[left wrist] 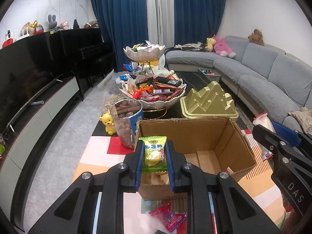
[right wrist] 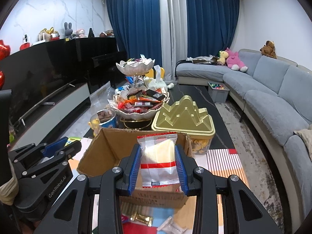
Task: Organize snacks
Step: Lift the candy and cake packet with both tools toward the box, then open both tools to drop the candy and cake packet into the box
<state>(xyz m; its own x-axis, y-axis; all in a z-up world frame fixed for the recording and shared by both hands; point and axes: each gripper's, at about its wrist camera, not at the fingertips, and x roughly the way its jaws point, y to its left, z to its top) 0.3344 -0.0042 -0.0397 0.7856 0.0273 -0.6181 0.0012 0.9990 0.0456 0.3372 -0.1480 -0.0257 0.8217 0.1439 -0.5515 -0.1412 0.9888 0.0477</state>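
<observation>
Left hand-held gripper [left wrist: 155, 157] clamped on glossy green candy packet [left wrist: 155, 152]; right hand-held gripper [right wrist: 158, 161] clamped on crinkled clear wafer packet [right wrist: 159, 159]. Both hover above open corrugated cardboard box [left wrist: 195, 134] on the worktop [left wrist: 197, 81]; beyond stand scalloped snack bowl [left wrist: 156, 99], ridged gold lid [left wrist: 209, 99], clear nut jar [left wrist: 126, 120].

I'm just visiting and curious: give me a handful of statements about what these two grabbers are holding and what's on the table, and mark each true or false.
1. The left gripper holds a green candy packet. True.
2. The right gripper is empty. False: it is shut on a clear packet with red stripes.
3. The cardboard box is packed full of snacks. False: its visible floor is bare.
4. A gold mountain-shaped lid sits behind the box. True.
5. The tiered snack bowl is empty. False: it is heaped with wrapped snacks.
</observation>
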